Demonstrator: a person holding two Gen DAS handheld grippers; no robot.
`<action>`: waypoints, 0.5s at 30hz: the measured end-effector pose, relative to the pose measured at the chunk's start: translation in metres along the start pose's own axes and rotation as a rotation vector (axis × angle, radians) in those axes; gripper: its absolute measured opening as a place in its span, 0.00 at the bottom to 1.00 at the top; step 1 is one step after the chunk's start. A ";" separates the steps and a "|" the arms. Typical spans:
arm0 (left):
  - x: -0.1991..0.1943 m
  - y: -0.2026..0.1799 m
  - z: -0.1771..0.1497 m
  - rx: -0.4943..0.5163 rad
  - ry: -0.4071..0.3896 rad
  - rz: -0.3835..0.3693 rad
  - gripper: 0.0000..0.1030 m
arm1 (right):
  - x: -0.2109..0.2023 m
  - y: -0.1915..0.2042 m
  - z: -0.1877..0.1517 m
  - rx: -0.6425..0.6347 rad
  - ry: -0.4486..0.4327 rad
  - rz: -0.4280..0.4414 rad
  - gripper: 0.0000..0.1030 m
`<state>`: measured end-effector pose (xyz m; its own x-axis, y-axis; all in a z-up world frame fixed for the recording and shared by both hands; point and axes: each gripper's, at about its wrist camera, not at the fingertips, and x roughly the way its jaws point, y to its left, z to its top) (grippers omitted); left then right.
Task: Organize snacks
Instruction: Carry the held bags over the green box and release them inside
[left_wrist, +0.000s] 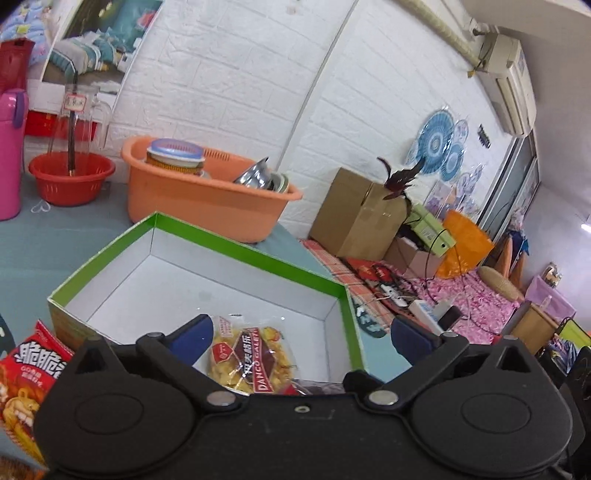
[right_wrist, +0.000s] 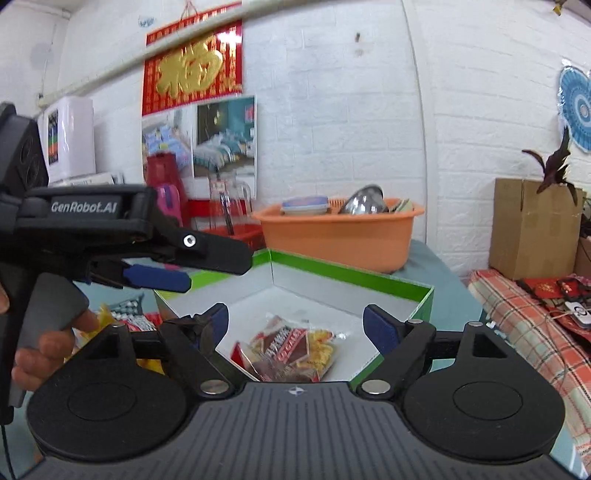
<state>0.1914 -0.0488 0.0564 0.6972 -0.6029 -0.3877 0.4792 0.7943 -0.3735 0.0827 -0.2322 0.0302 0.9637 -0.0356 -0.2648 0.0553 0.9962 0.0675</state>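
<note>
A green-rimmed cardboard box (left_wrist: 243, 254) with a white inside sits on the blue-grey table. A yellow and brown snack packet (left_wrist: 251, 363) lies in its near part. My left gripper (left_wrist: 301, 332) is open and empty above that packet. A red snack bag (left_wrist: 26, 373) lies outside the box at the left. In the right wrist view the box (right_wrist: 351, 275) holds snack packets (right_wrist: 291, 350), and my right gripper (right_wrist: 295, 325) is open and empty above them. The left gripper (right_wrist: 159, 277) shows at the left, held by a hand (right_wrist: 48, 347).
An orange tub (left_wrist: 199, 199) with a lidded jar and metal ware stands behind the box. A red basket (left_wrist: 70, 177) and a pink flask (left_wrist: 11, 155) stand at the far left. More snack bags (right_wrist: 125, 321) lie left of the box. A cardboard carton (right_wrist: 532, 229) stands at the right.
</note>
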 end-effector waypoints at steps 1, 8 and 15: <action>-0.009 -0.003 0.000 0.000 -0.009 0.003 1.00 | -0.009 0.002 0.003 0.001 -0.016 -0.002 1.00; -0.071 -0.026 -0.022 -0.013 -0.057 0.006 1.00 | -0.066 0.009 0.004 0.012 -0.079 -0.010 1.00; -0.100 -0.007 -0.075 -0.156 -0.004 -0.018 1.00 | -0.072 0.015 -0.045 0.082 0.115 0.015 1.00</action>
<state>0.0780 0.0000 0.0346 0.6912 -0.6168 -0.3766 0.4034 0.7616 -0.5071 0.0018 -0.2113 0.0067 0.9284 -0.0069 -0.3715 0.0672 0.9864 0.1498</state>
